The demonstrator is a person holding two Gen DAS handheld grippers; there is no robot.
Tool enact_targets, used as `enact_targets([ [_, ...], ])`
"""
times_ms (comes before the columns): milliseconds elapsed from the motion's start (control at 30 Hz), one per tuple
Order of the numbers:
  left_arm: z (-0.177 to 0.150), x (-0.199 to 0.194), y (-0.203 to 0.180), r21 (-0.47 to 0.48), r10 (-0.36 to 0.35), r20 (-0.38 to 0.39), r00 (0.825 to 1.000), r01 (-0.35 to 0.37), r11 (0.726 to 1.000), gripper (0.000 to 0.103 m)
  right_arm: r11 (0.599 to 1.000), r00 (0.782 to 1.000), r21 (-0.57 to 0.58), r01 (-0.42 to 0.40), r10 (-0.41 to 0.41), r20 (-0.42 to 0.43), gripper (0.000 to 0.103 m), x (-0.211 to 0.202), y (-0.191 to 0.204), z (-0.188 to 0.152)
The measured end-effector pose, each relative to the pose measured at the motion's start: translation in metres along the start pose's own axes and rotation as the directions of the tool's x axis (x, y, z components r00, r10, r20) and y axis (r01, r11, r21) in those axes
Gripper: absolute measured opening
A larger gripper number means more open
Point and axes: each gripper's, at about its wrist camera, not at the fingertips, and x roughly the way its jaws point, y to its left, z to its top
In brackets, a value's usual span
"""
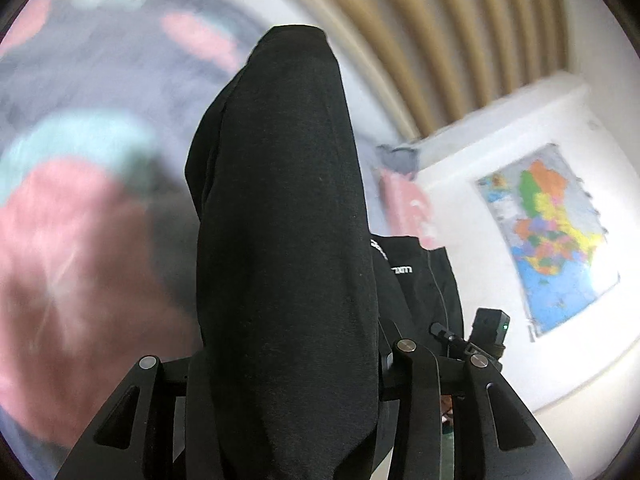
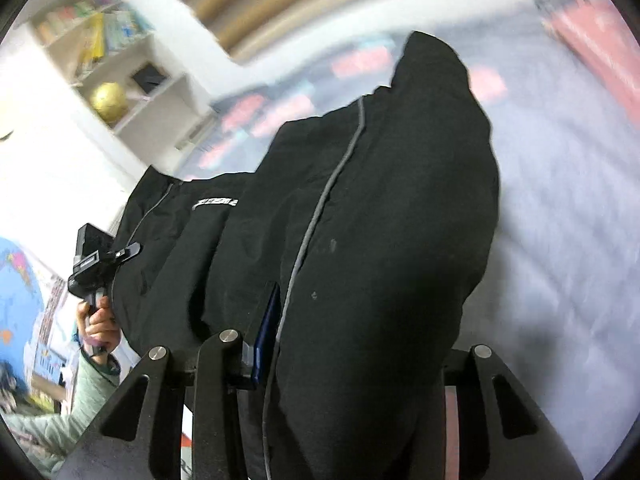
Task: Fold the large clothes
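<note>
The black garment (image 2: 380, 220) carries a thin grey piping line and small white lettering, and beneath it lies a grey bedspread (image 1: 100, 92) patterned pink and mint.

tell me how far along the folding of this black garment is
Done: both grippers have hold of the black garment, the left gripper and the right gripper each shut on a bunch of it. In hand: it hangs lifted over the patterned bedspread. Left: no neat fold shows; laying it flat and folding remain.
</note>
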Motion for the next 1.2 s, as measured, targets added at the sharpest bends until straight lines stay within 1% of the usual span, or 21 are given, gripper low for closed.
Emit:
enact_targets([
  [67,-0.005,0.016,0.034,-0.054,0.115,-0.026,0.993,-0.116,0.992,0.052,0.992,0.994,0.083,0.097,-0.092,-0.065,0.058,0.028,-0.028,-0.018],
  [100,-0.008,0.019,0.048,-0.073,0.133,-0.037,0.99,-0.135,0.988,0.057,0.987,0.992,0.124,0.106,-0.098,-0.076,0.066,0.033,-0.039,-0.023],
  [133,-0.011,0.018,0.07,-0.119,0.093,-0.044,0.995,-0.098,0.988,0.062,0.979,0.994,0.186,0.083,-0.07,-0.079,0.066,0.036,-0.054,-0.029],
  [200,-0.014,0.009,0.096,-0.22,-0.008,-0.027,1.0,0.002,0.975,0.062,0.95,0.999,0.311,0.021,-0.01,-0.036,0.074,0.027,-0.084,-0.042],
  [267,-0.012,-0.005,0.098,-0.221,0.002,-0.008,1.0,-0.004,0.975,0.062,0.942,0.999,0.334,0.035,-0.03,-0.022,0.076,0.012,-0.094,-0.048],
  [300,-0.01,-0.014,0.09,-0.184,0.048,0.009,0.999,-0.046,0.982,0.062,0.945,0.996,0.316,0.086,-0.082,-0.026,0.078,0.004,-0.091,-0.048],
  [333,-0.009,-0.029,0.074,-0.117,0.148,0.049,0.988,-0.141,0.983,0.062,0.947,0.989,0.286,0.149,-0.147,-0.029,0.078,-0.003,-0.085,-0.047],
  [367,-0.008,-0.038,0.062,-0.073,0.215,0.082,0.973,-0.209,0.975,0.062,0.939,0.964,0.222,0.261,-0.264,-0.016,0.078,-0.019,-0.07,-0.044],
  [400,-0.009,-0.052,0.038,0.016,0.285,0.143,0.948,-0.29,0.957,0.062,0.93,0.947,0.192,0.315,-0.321,0.002,0.078,-0.027,-0.059,-0.04],
  [433,-0.01,-0.059,0.02,0.084,0.293,0.176,0.94,-0.311,0.947,0.062,0.919,0.926,0.152,0.364,-0.375,0.05,0.078,-0.042,-0.039,-0.036],
  [500,-0.016,-0.066,-0.022,0.188,0.279,0.22,0.935,-0.321,0.928,0.062,0.925,0.918,0.1,0.367,-0.378,0.124,0.078,-0.059,-0.005,-0.033],
  [567,-0.022,-0.064,-0.05,0.25,0.251,0.225,0.941,-0.305,0.919,0.063,0.935,0.922,0.052,0.352,-0.356,0.153,0.079,-0.055,0.036,-0.026],
  [667,-0.043,-0.034,-0.081,0.305,0.165,0.136,0.977,-0.2,0.931,0.063,0.955,0.951,-0.041,0.294,-0.288,0.113,0.079,-0.019,0.094,-0.029],
  [733,-0.058,0.003,-0.091,0.337,0.173,0.055,0.983,-0.181,0.924,0.063,0.956,0.957,-0.072,0.284,-0.28,0.072,0.079,0.01,0.112,-0.033],
  [800,-0.072,0.037,-0.091,0.376,0.261,0.013,0.965,-0.246,0.893,0.063,0.931,0.937,-0.113,0.346,-0.348,0.007,0.079,0.044,0.117,-0.045],
  [867,-0.079,0.081,-0.071,0.385,0.382,-0.045,0.923,-0.337,0.859,0.063,0.908,0.907,-0.126,0.4,-0.412,-0.092,0.08,0.082,0.109,-0.061],
  [900,-0.081,0.092,-0.064,0.391,0.412,-0.044,0.91,-0.364,0.846,0.063,0.904,0.901,-0.114,0.412,-0.423,-0.097,0.08,0.092,0.102,-0.067],
  [933,-0.08,0.097,-0.059,0.392,0.421,-0.035,0.906,-0.375,0.84,0.063,0.899,0.898,-0.105,0.424,-0.433,-0.079,0.08,0.097,0.099,-0.07],
  [1067,-0.078,0.085,-0.067,0.367,0.41,0.0,0.912,-0.382,0.848,0.063,0.908,0.907,-0.045,0.416,-0.418,-0.055,0.081,0.088,0.101,-0.07],
  [1133,-0.082,0.071,-0.084,0.385,0.444,0.05,0.895,-0.427,0.818,0.063,0.906,0.905,-0.026,0.422,-0.422,-0.043,0.081,0.073,0.106,-0.071],
  [1200,-0.085,0.053,-0.103,0.403,0.485,0.117,0.867,-0.488,0.774,0.063,0.907,0.907,-0.013,0.421,-0.421,-0.003,0.081,0.055,0.121,-0.067],
])
